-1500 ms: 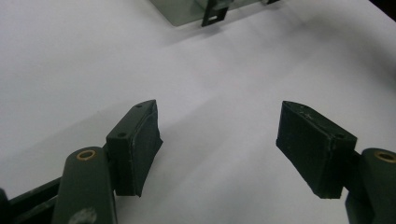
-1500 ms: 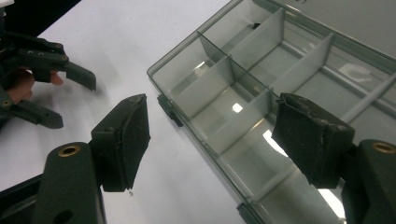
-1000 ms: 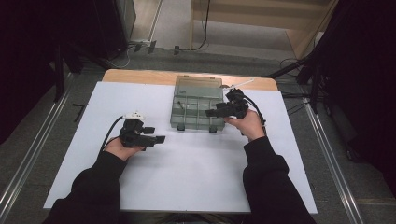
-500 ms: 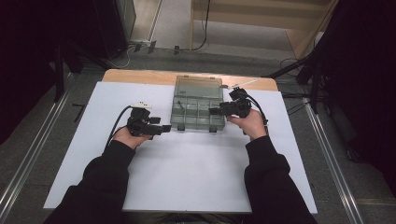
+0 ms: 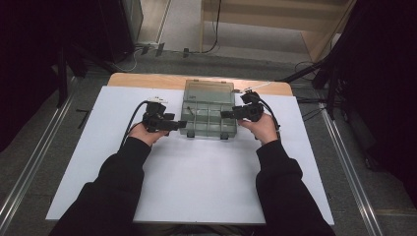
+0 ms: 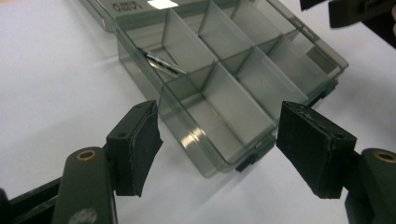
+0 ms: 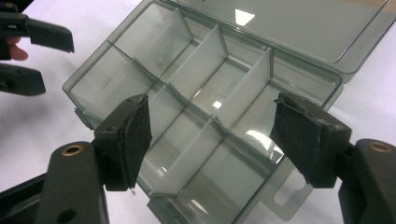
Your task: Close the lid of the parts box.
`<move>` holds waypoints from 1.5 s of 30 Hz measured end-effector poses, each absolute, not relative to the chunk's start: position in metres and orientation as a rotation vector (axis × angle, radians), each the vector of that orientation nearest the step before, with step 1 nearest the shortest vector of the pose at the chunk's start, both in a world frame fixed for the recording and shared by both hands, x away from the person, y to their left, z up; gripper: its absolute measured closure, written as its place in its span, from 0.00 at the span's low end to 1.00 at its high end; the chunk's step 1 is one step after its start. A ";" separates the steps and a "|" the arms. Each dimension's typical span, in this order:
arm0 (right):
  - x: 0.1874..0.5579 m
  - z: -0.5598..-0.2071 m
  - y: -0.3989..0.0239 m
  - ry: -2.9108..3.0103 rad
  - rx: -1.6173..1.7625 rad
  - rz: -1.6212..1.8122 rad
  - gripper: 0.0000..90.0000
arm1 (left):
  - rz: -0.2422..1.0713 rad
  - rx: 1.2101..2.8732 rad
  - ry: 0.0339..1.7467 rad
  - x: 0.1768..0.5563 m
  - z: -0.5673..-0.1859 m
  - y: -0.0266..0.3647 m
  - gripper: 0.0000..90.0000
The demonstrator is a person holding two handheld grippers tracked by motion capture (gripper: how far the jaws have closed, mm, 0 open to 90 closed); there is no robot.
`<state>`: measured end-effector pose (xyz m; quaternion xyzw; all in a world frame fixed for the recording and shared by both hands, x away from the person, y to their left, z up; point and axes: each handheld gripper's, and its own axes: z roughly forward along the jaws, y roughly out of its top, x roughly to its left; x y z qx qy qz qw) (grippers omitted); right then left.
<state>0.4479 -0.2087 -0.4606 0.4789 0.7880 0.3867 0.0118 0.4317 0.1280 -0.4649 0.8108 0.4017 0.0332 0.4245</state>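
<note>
Organizer box [image 5: 208, 114], smoky clear plastic with lid folded back, sits on the white counter [image 5: 98, 162] between left hand-held gripper [image 5: 183, 126] and right hand-held gripper [image 5: 224, 114], both spread wide and pinching nothing. Could skate or tip on the smooth sheet if pushed from one side alone. Might also jolt the small metal piece [image 6: 164, 65] out of its far compartment, or crack a thin divider under a hard squeeze.

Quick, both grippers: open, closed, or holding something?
Left gripper: open, holding nothing, fingers apart at the near-left corner of the compartment box.
Right gripper: open, holding nothing, over the box's right side.
</note>
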 end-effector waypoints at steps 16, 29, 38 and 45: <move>0.463 -0.459 -0.204 2.460 1.488 1.182 0.32 | 0.105 2.014 1.048 0.463 -0.460 0.114 0.33; 0.484 -0.459 -0.203 2.474 1.524 1.152 0.32 | 0.114 2.020 1.079 0.488 -0.455 0.102 0.33; 0.497 -0.460 -0.204 2.461 1.549 1.120 0.33 | 0.149 2.036 1.114 0.506 -0.459 0.097 0.33; 0.509 -0.459 -0.205 2.419 1.562 1.109 0.33 | 0.166 2.000 1.149 0.518 -0.460 0.095 0.35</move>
